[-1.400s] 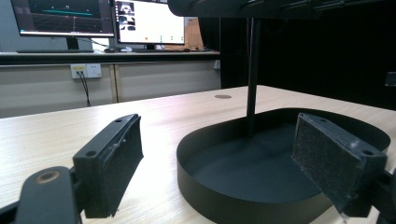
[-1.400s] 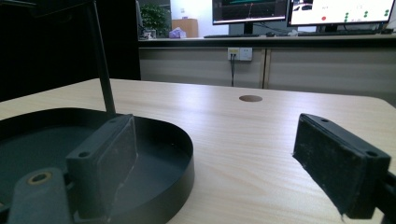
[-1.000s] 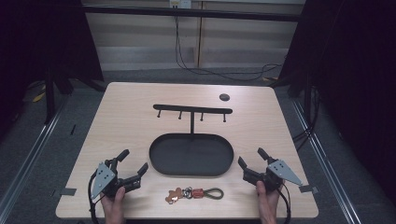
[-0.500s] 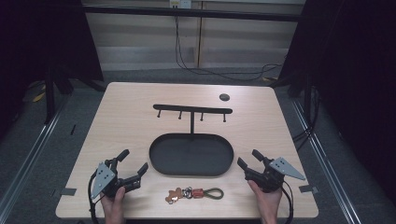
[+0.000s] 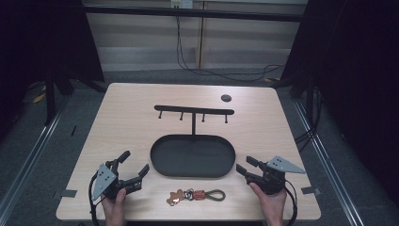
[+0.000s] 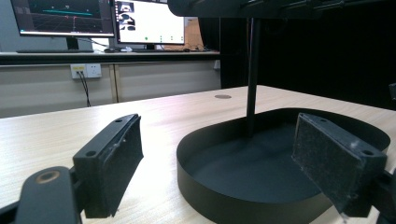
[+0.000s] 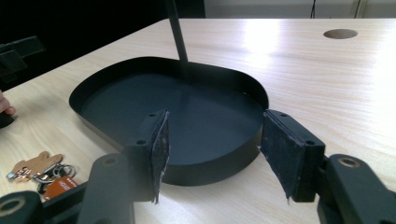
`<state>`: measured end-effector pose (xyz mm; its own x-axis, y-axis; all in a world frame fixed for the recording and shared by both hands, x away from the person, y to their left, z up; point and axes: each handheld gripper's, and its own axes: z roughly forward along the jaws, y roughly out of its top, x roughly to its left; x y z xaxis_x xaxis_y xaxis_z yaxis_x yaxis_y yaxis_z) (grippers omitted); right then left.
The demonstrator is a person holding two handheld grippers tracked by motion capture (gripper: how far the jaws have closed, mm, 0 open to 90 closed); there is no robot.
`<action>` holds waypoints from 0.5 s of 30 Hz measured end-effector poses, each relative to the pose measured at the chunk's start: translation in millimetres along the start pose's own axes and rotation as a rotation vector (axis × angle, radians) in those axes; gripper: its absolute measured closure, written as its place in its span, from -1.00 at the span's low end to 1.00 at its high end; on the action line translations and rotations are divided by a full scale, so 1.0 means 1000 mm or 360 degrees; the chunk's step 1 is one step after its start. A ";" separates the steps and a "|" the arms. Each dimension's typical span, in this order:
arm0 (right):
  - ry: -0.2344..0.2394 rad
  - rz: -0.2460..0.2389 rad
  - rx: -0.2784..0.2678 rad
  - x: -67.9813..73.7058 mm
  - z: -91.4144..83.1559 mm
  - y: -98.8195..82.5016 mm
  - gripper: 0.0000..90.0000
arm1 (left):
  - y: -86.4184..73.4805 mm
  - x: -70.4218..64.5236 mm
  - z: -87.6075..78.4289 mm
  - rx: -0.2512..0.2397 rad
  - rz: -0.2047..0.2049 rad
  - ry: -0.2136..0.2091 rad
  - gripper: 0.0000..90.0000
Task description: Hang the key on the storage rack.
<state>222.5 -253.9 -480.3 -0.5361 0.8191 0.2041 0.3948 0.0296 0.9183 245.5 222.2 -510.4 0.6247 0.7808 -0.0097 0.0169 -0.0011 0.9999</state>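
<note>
Keyring point(image 5: 195, 194) flat on counter point(image 5: 131, 122) near front edge, at 6 o'clock from oval black tray point(image 5: 193, 156). Left tool point(image 5: 133, 165) at tray's 8 o'clock, jaws wide apart, nothing between. Right tool point(image 5: 245, 165) at tray's 4 o'clock, jaws just closing, partly apart, empty; keyring well apart from both.

Keychain point(image 7: 39, 172) cut off at the frame's left edge — its charms point(image 5: 177, 197) too small to identify.
</note>
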 end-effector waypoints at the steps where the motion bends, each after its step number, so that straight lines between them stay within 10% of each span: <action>1: 0.0014 0.0009 0.0009 0.001 0.001 0.002 -0.11 | 0.000 0.000 0.000 0.0000 -0.0001 -0.0001 -0.65; 15: 0.0005 -0.0098 0.0180 0.011 0.007 0.021 0.01 | 0.000 0.000 0.000 0.0001 0.0000 0.0002 -0.65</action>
<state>230.5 -240.4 -461.1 -0.5642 0.8119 0.1499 0.4425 0.1441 0.8851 245.3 222.2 -510.5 0.6240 0.7814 -0.0097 0.0173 -0.0014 0.9998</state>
